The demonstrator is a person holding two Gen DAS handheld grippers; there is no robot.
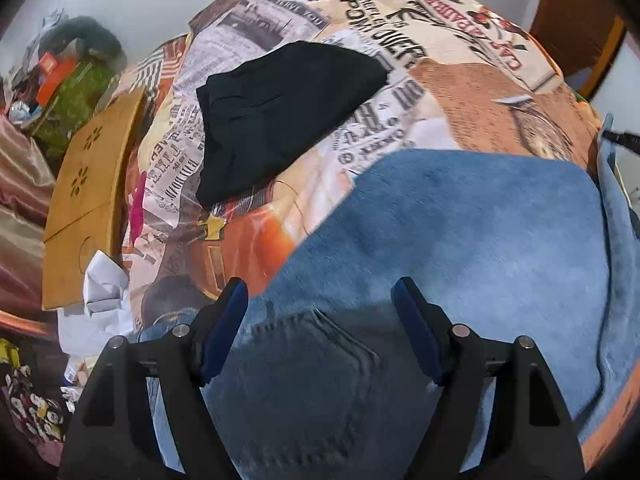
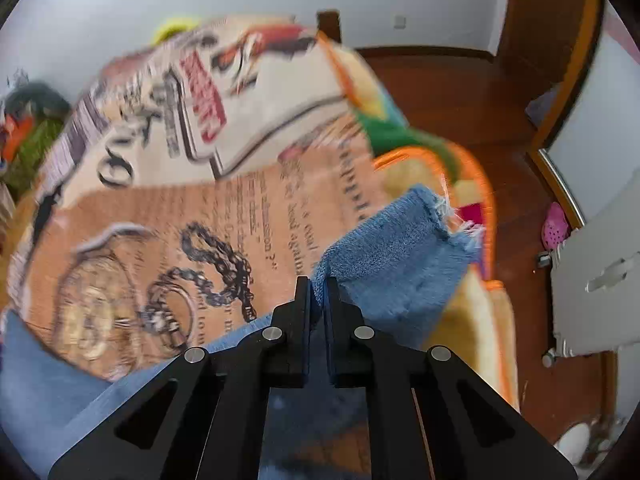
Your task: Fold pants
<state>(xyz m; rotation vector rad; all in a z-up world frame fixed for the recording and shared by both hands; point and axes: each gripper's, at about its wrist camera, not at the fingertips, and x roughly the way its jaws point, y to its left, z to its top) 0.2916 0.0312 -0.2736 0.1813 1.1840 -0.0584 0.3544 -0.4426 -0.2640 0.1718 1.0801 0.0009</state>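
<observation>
Light blue jeans (image 1: 460, 232) lie spread on a bed covered with a printed newspaper-pattern sheet (image 1: 480, 92). My left gripper (image 1: 320, 300) hovers open just above the seat of the jeans, near a back pocket (image 1: 320, 352), with nothing between its fingers. In the right wrist view my right gripper (image 2: 319, 292) is shut on the edge of a jeans leg (image 2: 396, 256) near its frayed hem (image 2: 456, 220), and the fabric is pinched between the pads. A folded black garment (image 1: 280, 112) rests farther up the bed.
A wooden board (image 1: 88, 184) with cut-out flowers leans at the bed's left side, with crumpled white paper (image 1: 104, 284) below it. Clutter fills the far left corner. Right of the bed are a dark wooden floor (image 2: 460, 92), a pink shoe (image 2: 554, 228) and a white cabinet (image 2: 596, 288).
</observation>
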